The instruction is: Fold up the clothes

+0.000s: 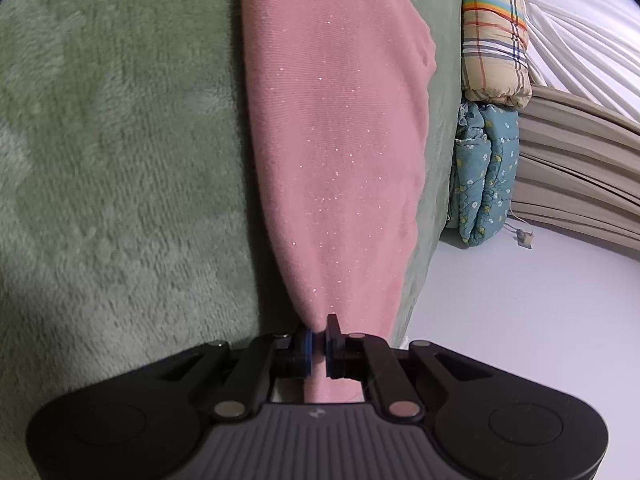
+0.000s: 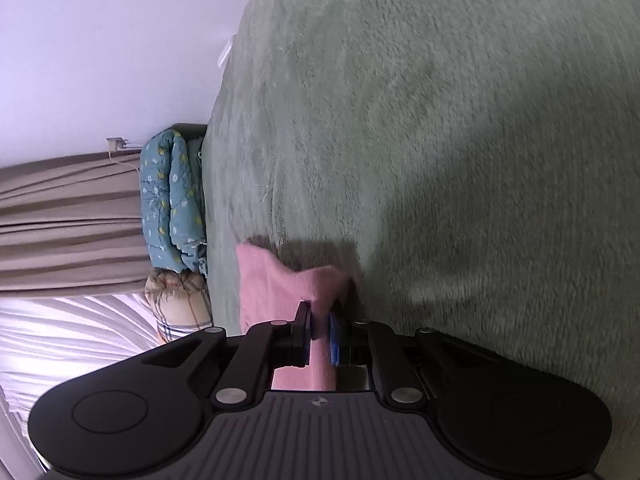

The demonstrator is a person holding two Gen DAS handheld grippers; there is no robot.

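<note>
- The left gripper [image 1: 319, 346] is pinching a corner of the pink garment [image 1: 336, 140]; its jaws are standing nearly closed, with only the thickness of the cloth between the blue pads.
- In the left wrist view, the pink garment is stretching away from the jaws in a long, widening band and is lying over the green fleece blanket [image 1: 120, 140], with tiny glittering specks showing across its weave.
- The right gripper [image 2: 320, 334] is clamping another part of the same pink garment [image 2: 280, 284], its jaws likewise drawn in tight on the fabric, which is passing between them down toward the gripper body.
- In the right wrist view, the garment is bunching just ahead of the fingers and casting a shadow onto the green fleece blanket [image 2: 440, 140].
- A folded teal floral quilt [image 1: 484, 176] and a plaid bundle [image 1: 494, 36] are sitting beside the blanket's edge, touching each other.
- Beige pleated curtains [image 2: 68, 224] are hanging near the quilt.
</note>
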